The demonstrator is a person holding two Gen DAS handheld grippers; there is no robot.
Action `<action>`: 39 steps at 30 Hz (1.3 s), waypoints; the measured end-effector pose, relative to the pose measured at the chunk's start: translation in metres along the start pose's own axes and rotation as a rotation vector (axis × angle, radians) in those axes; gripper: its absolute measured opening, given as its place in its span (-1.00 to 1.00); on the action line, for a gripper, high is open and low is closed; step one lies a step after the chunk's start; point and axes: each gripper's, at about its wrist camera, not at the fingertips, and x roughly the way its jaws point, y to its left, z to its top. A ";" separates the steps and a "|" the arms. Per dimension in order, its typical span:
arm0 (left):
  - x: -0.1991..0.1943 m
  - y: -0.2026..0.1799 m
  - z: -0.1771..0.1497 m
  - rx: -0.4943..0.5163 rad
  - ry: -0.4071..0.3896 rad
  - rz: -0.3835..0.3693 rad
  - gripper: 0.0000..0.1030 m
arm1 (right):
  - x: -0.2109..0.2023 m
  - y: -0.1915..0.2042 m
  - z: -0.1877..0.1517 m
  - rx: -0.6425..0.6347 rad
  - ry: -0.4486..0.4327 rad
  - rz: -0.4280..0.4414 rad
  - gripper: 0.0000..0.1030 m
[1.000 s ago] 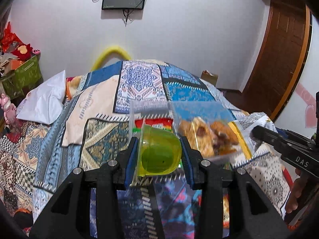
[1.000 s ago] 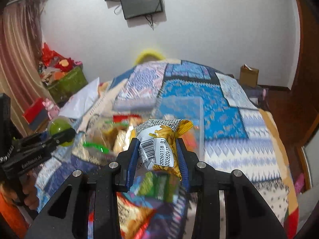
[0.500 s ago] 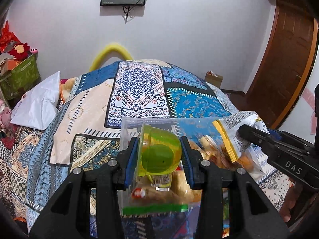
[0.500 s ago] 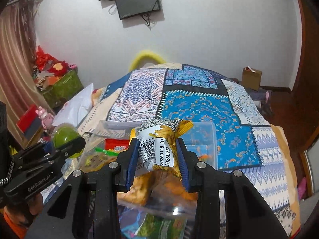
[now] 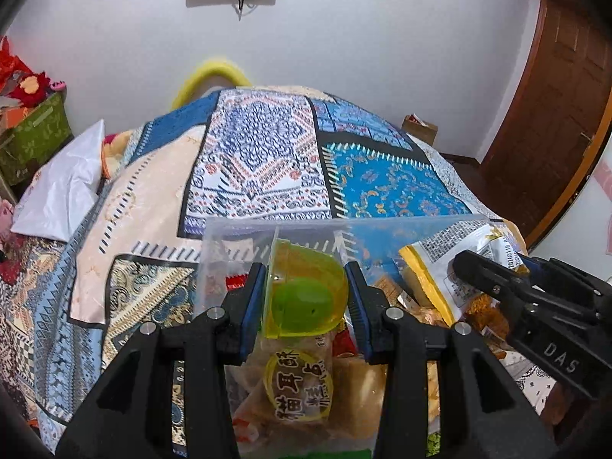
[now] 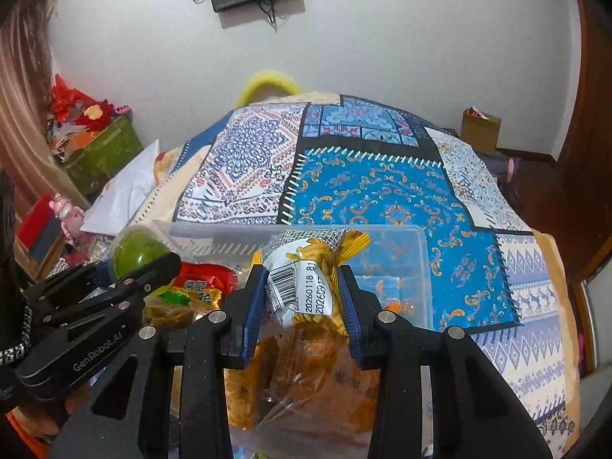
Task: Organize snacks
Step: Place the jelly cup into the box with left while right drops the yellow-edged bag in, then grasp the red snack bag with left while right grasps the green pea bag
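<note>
In the lower middle of the left wrist view, a yellow-green jelly cup point(image 5: 306, 300) is being clamped between the blue-padded fingers of the left gripper point(image 5: 305, 302), which are pressed against both of its sides. The cup is being held above a clear plastic bin point(image 5: 244, 229) that is sitting on a bed covered by a patchwork quilt point(image 5: 267, 160). Packaged snacks are lying in the bin, among them a packet with a yellow round label point(image 5: 300, 386) directly below the cup. At the right edge of the same view, the right gripper point(image 5: 478, 271) is being seen from the side. In the lower middle of the right wrist view, a yellow and white snack packet point(image 6: 306, 279) with a barcode is being squeezed between the fingers of the right gripper point(image 6: 302, 294), above the same bin point(image 6: 417, 267), over bags of brown snacks. At the left of that view, the left gripper point(image 6: 141, 264) is showing with the green cup point(image 6: 135, 248). A white pillow point(image 5: 65, 191) is lying at the left of the bed, and a wooden door point(image 5: 554, 95) is standing at the right edge.
</note>
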 end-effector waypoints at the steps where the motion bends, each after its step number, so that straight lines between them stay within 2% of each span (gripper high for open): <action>1: 0.002 0.000 -0.001 -0.002 0.007 0.001 -0.20 | 0.001 0.000 -0.001 -0.001 0.006 -0.003 -0.33; 7: 0.004 -0.002 -0.007 -0.006 0.029 -0.002 -0.15 | 0.000 -0.002 -0.004 -0.006 0.028 -0.022 -0.16; 8: 0.001 -0.003 -0.008 -0.005 0.025 -0.001 -0.10 | 0.000 -0.002 -0.004 -0.008 0.030 -0.025 -0.09; 11: -0.013 -0.006 -0.007 0.008 0.000 0.003 0.19 | -0.005 0.000 -0.006 -0.024 0.035 -0.039 0.06; 14: -0.029 -0.010 -0.006 0.026 -0.022 0.012 0.21 | -0.015 0.002 -0.007 -0.034 0.025 -0.035 0.12; 19: -0.062 -0.014 -0.008 0.032 -0.048 -0.003 0.22 | -0.042 0.007 -0.010 -0.056 -0.003 -0.041 0.13; 21: -0.075 -0.018 -0.012 0.039 -0.058 -0.003 0.33 | -0.056 0.006 -0.012 -0.064 -0.019 -0.045 0.15; 25: -0.097 -0.025 -0.026 0.053 -0.062 -0.021 0.38 | -0.085 0.003 -0.019 -0.082 -0.059 -0.073 0.30; 27: -0.105 -0.030 -0.036 0.062 -0.053 -0.030 0.47 | -0.097 -0.001 -0.024 -0.080 -0.071 -0.078 0.32; 32: -0.111 -0.047 -0.065 0.086 -0.004 -0.066 0.55 | -0.121 -0.011 -0.041 -0.073 -0.079 -0.098 0.35; 39: -0.088 -0.067 -0.114 0.112 0.135 -0.097 0.55 | -0.130 -0.028 -0.072 -0.025 -0.047 -0.105 0.37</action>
